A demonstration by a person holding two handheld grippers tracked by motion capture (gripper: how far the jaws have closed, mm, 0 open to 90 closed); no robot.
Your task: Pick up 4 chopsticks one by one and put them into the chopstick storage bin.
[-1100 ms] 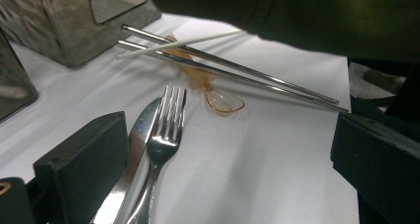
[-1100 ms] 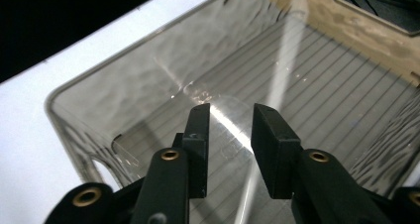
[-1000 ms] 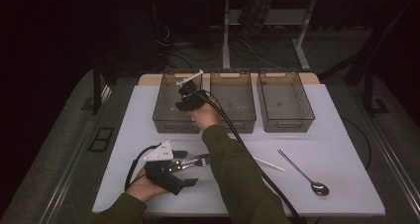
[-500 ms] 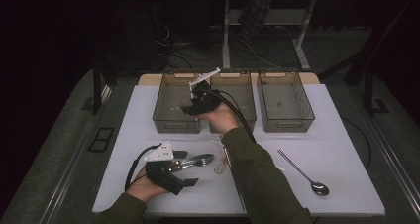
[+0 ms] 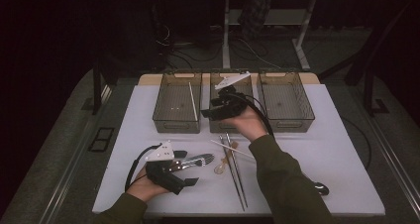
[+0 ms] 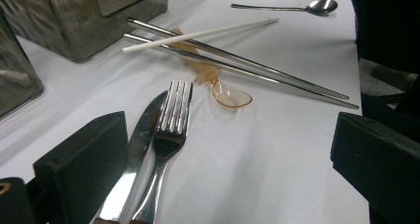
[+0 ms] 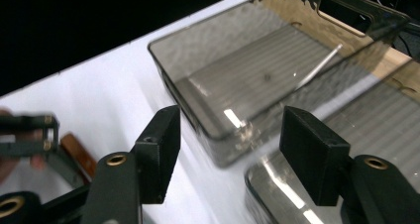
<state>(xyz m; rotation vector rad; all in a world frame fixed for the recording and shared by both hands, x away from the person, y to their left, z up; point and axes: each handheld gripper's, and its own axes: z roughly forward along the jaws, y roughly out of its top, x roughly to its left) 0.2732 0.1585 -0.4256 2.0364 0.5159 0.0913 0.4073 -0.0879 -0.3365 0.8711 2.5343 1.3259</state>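
Two sets of tongs work over the white-topped bench. The left tongs rest low at the near left of the bench, held in the person's left hand. In the left gripper view their jaws stand wide apart, and a steel fork and a steel table knife lie side by side on the bench between them, nearer the left jaw; whether either jaw touches the cutlery I cannot tell.

Just beyond the fork's tines lies a small amber clear plastic spoon. Over its handle run two long steel chopsticks, and a single white plastic chopstick lies across those. A steel spoon lies farther off on the bench.

The right tongs hang in the air above the near edge of the middle tray, held in the right hand. In the right gripper view their jaws are wide open with nothing between them, and they look down on the left smoky clear plastic tray, where a thin white stick lies on the ribbed floor. The high view shows three such trays in a row at the far side of the bench: the left tray, the middle tray and the right tray.
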